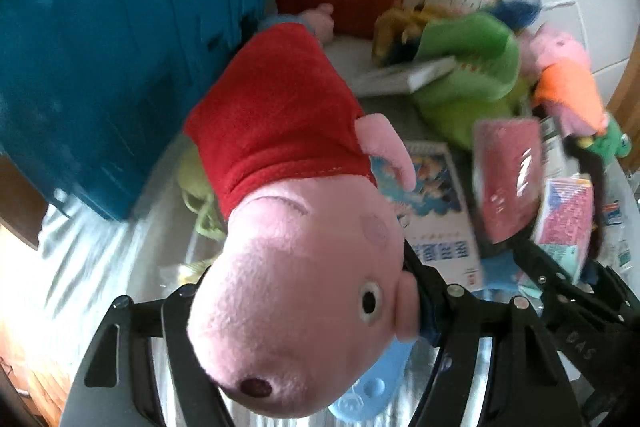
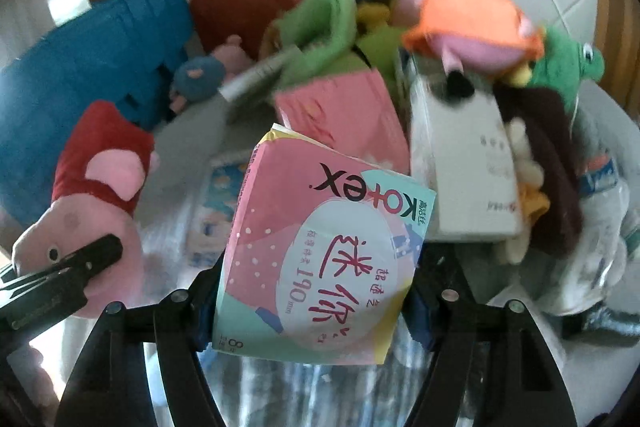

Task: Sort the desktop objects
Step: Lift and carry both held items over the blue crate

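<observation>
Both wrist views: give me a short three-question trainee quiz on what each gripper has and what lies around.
1. True or false: the left gripper grips the pig plush in the red dress by its head.
2. What does the right gripper hold? A) the white box B) the pink Kotex pack C) the green frog plush
3. Fill in: the folded crate beside the pig plush is ____ in colour.

Key: 1 true; 2 B; 3 blue.
</observation>
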Demonstrator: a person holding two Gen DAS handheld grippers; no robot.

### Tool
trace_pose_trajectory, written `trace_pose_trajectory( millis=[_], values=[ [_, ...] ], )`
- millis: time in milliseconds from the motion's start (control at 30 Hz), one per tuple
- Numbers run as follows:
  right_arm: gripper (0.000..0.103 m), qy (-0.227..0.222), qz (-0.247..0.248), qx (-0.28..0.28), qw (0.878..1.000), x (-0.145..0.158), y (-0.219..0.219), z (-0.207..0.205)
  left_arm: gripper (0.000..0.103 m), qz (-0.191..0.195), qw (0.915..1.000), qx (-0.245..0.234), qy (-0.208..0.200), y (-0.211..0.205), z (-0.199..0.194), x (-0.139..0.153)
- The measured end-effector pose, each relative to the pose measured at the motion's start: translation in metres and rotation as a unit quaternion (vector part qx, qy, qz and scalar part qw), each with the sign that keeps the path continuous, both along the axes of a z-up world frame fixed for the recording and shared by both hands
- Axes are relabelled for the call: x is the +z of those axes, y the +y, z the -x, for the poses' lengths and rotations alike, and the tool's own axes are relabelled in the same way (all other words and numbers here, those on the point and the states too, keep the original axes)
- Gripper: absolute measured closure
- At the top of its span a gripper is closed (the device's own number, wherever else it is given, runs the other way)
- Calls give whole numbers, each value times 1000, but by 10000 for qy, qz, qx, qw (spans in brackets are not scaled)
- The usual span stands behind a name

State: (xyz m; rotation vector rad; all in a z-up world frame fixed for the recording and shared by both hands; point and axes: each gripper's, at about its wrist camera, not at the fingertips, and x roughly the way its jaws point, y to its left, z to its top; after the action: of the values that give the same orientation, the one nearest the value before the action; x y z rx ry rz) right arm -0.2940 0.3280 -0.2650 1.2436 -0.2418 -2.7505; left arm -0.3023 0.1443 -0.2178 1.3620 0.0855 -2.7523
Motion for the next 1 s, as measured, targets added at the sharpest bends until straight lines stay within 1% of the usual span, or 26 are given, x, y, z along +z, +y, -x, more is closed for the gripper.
trace_pose_trajectory(
  millis=[133,233,433,733,867,1000],
  values=[
    [31,318,-8,209,9993,40,-11,-6,33,77,9996,47,266,-4,-7,40],
    [31,585,-29,356,9976,73,-22,-10,33,76,9988,144,455,-14,-16,66],
    [31,1091,-103,596,9922,127,-45,-15,33,173,9956,349,854,-34,-37,117],
    [31,1787,-207,987,9787,197,-86,-39,33,219,9872,577,1472,-67,-70,171],
    [31,2052,-217,1147,9717,221,-114,-41,33,209,9814,679,1781,-99,-85,196],
    [31,2300,-46,1250,9651,241,-149,-37,32,320,9757,710,2048,-133,-83,217]
  ],
)
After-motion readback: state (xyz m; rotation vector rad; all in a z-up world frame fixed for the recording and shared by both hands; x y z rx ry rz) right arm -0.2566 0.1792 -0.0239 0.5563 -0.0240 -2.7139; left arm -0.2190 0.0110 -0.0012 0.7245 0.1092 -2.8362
